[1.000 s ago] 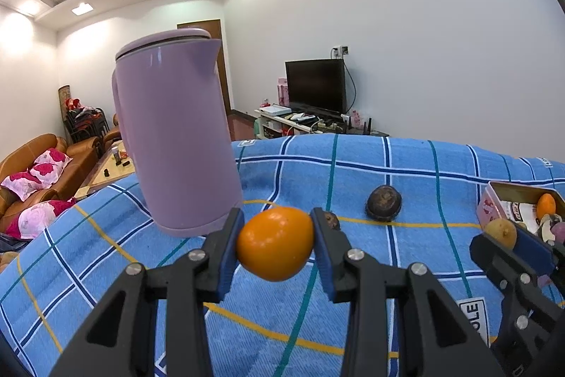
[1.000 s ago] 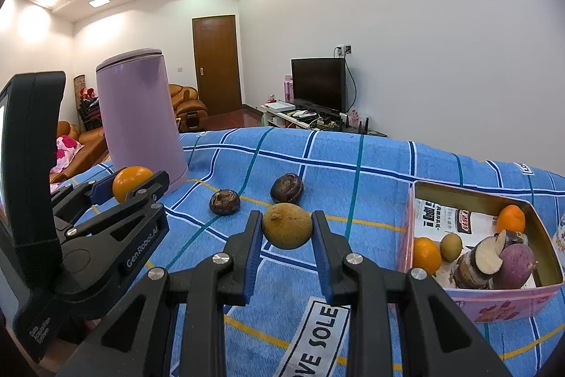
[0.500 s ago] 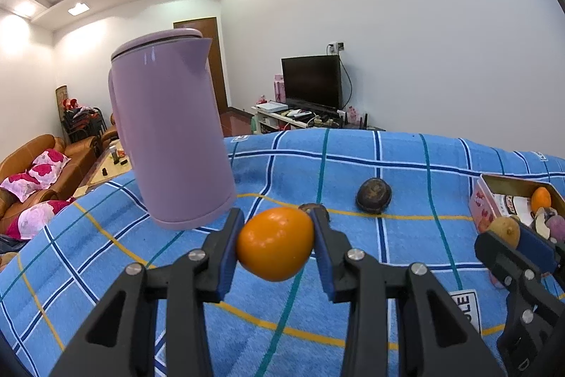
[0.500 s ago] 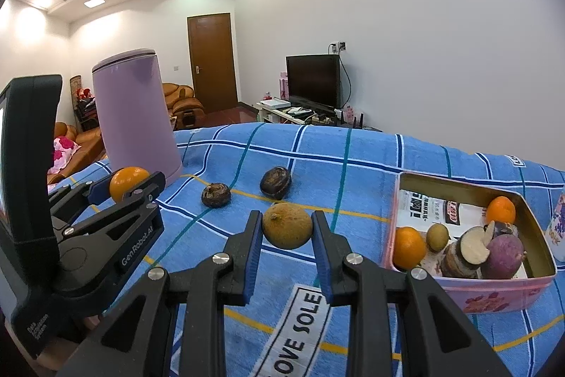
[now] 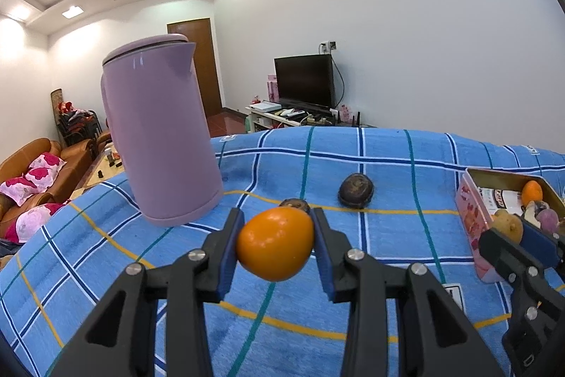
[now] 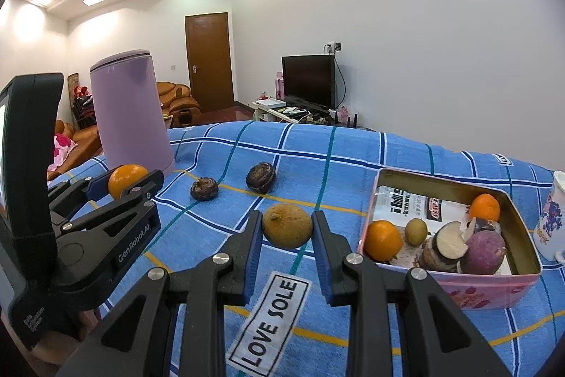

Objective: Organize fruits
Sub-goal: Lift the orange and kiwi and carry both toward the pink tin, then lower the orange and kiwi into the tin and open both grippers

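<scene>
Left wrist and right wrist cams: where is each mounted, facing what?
Left wrist: on the left hand-held gripper, facing along its fingers at the held orange and purple kettle.
Right wrist: on the right hand-held gripper, facing its brownish fruit and the tin.
Shared: kettle, blue cloth, each other's gripper.

Read "LOVE SOLE" on a white label (image 6: 269, 320) sewn to the blue checked cloth (image 6: 353, 158). Read "GenRobot.AI" on the left gripper (image 6: 130, 189) body. Print elsewhere too small to read.

Orange (image 5: 274, 243) & tan fruit (image 6: 287, 225) gripped, aloft.
</scene>
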